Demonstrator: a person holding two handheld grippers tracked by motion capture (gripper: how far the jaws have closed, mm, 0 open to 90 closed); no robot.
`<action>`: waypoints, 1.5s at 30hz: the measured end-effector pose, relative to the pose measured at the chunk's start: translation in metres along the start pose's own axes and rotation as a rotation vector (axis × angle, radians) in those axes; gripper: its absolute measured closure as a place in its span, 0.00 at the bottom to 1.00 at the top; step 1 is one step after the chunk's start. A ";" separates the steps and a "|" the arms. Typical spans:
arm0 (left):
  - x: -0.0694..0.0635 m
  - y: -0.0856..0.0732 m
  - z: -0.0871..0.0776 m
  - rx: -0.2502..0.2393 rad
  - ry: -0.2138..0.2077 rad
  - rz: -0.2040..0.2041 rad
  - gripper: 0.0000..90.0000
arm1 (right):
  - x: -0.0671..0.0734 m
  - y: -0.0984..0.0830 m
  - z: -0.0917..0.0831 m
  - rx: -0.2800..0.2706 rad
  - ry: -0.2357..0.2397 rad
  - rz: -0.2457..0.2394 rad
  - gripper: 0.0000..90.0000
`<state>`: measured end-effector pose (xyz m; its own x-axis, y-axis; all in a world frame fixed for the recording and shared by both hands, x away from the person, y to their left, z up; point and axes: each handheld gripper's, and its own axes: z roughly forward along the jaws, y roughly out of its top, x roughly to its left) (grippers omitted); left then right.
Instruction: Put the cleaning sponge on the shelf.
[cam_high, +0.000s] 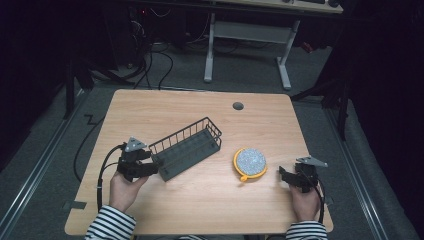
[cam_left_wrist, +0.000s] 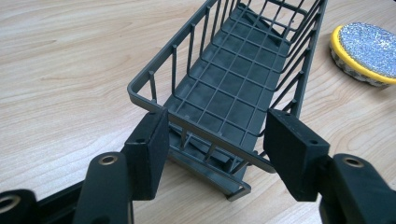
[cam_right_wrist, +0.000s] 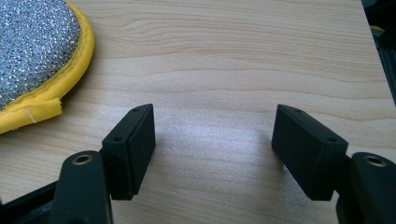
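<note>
Left claw (cam_left_wrist: 217, 123) clamped across the near short end of the wire basket (cam_left_wrist: 233, 70) — one jaw against each corner of the top rim, the end wall caught between. Reads as a firm hold, judging by rim contact at both jaws.

Outward from there: runs long and narrow away from the claw, sits flat on the tabletop (cam_high: 200, 200), lies slantwise left of centre, carries nothing on its grid floor.

Probably handles light and stiff — thin coated wire, open sides, no load. Hard and smooth too, so apt to slip or pivot between the jaws if raised by one end alone, with the far end pulling down like a long lever. Better slid or swung flat over the wood than hoisted. For a lift, safer to grip the rim wire right at a corner upright, or halfway along a long side. Not fragile, yet bendable under a hard squeeze.

Further right, near the basket's far end but apart from it: a round scouring pad (cam_left_wrist: 366, 51), glittery face and yellow edge. Looks soft and light, easy to pinch by the rim.

Right claw (cam_right_wrist: 215, 126) wide open, holding nothing, low over bare wood just right of that pad.
</note>
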<state>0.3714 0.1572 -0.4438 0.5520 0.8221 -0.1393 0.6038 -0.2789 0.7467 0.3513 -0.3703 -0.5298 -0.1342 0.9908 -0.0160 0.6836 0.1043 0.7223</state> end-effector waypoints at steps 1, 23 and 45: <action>0.000 0.000 0.000 0.000 0.000 0.000 0.46 | 0.000 0.000 0.000 0.000 0.000 0.000 0.34; -0.012 -0.011 -0.007 -0.013 -0.052 0.002 0.46 | 0.000 0.000 0.000 -0.002 0.001 -0.003 0.34; 0.012 -0.010 -0.027 -0.113 -0.025 -0.058 0.37 | 0.000 0.000 0.000 -0.002 0.000 -0.003 0.34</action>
<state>0.3561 0.1834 -0.4353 0.5329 0.8224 -0.1993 0.5672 -0.1723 0.8053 0.3512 -0.3700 -0.5299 -0.1367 0.9905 -0.0179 0.6820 0.1072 0.7235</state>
